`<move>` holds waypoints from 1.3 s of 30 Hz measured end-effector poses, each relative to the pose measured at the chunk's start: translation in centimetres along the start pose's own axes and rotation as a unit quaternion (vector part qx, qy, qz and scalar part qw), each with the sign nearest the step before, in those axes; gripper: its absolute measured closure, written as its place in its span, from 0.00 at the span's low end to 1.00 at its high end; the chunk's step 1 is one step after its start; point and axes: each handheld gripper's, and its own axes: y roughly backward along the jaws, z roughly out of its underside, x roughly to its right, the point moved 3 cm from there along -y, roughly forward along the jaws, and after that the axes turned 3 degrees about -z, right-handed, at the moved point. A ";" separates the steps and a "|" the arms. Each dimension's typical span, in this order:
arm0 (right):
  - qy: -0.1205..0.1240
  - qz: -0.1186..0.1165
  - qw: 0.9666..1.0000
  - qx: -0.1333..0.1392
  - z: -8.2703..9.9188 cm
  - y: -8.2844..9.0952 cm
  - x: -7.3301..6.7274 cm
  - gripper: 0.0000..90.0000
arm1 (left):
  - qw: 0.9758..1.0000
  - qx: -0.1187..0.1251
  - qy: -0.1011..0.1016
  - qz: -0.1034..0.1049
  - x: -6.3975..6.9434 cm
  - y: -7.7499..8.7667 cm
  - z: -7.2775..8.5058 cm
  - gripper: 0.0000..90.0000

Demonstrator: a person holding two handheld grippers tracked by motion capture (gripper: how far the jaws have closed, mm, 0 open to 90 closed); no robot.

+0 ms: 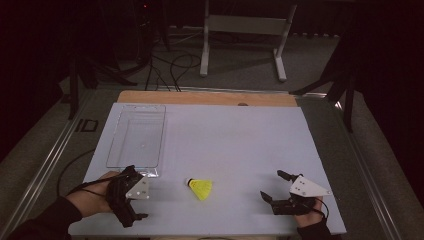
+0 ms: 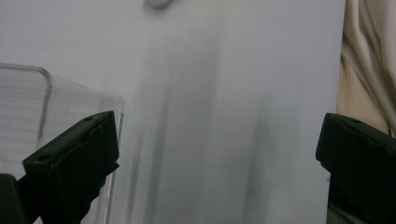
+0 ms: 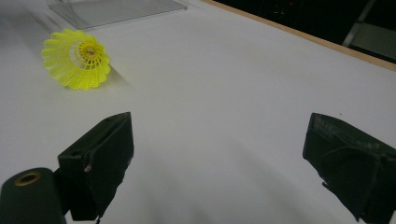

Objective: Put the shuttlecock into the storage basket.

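Seemingly at the very start of a pick-up, nothing is gripped yet. At nine o'clock on the pale surface [image 1: 240, 135], the left tool [image 1: 136, 206] rests with jaws spread beside a clear plastic rectangular tray [image 1: 137, 135]. At six o'clock lies the yellow mesh-skirted shuttlecock [image 1: 200, 188], on its side. At three o'clock the right tool [image 1: 274, 186], spread too, faces it; the next move probably calls for reaching across to it. Its cork tip is hard to make out.

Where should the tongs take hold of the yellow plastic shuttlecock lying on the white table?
Grip across the yellow plastic shuttlecock's netted skirt, coming from above. It lies on its side, cork toward the clear plastic tray, so the wide cone probably gives the open right tongs more purchase.
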 end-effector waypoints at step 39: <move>0.001 -0.010 1.000 -0.001 0.1 -0.2 0.0 0.10 | 0.982 0.017 -0.184 0.031 -2.8 -2.4 -8.7 0.00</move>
